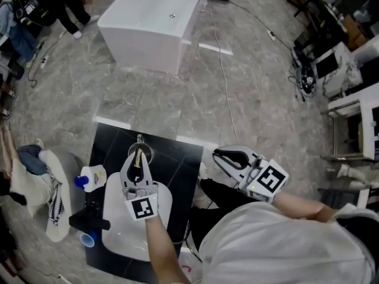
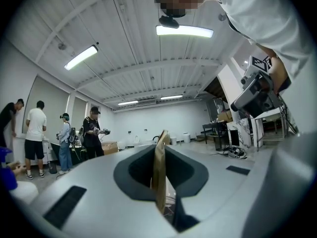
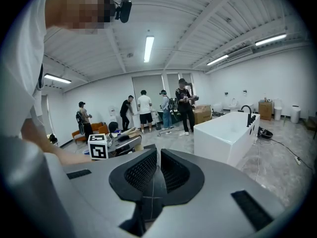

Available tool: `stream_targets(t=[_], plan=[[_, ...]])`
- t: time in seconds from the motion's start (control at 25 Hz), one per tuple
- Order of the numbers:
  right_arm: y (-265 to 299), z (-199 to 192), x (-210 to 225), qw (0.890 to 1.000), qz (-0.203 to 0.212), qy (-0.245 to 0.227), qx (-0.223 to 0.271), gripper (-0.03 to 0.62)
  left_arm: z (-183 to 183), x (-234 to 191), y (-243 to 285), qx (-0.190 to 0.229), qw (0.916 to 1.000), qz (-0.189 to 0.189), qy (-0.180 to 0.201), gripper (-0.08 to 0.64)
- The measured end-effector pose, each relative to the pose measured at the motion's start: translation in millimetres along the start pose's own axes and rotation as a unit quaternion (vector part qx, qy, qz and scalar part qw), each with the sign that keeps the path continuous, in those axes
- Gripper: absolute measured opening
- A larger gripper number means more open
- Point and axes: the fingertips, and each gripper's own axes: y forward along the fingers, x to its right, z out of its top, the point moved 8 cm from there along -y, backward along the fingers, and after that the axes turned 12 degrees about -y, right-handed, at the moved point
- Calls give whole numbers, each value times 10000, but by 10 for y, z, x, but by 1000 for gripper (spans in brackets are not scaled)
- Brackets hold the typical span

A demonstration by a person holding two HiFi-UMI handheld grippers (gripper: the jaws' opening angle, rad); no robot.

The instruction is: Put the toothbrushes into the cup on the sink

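Clamping the toothbrush (image 2: 159,172) lengthwise along its jaws, the left gripper (image 1: 138,158) hangs over the sink (image 1: 118,241), and what looks like the cup (image 1: 87,239) sits just down-left, way closer than the clenched, empty right gripper (image 1: 220,154).

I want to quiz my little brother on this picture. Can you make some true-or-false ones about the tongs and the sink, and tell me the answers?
1. The left tongs pinch a toothbrush. True.
2. The right tongs hold a toothbrush too. False: they are shut with nothing between them.
3. In the head view, the left tongs are over the sink. True.
4. The bathtub is black. False: it is white.
5. Other people stand farther back in the room. True.
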Motion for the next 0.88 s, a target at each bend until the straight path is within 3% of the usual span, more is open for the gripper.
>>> stream_targets(t=[0.24,0.6,0.88], plan=[[1,-24,-4,10000,19,24,-74,51,-80,-4,-9,-77,9997,-41,-215,54],[18,7,-59,9999,112,34,-18,51,-94,98,-61,-130,9988,-238,-397,183],[-14,23,-111,9999,153,13,47,51,-189,163,-114,-270,9965,-396,-684,324]])
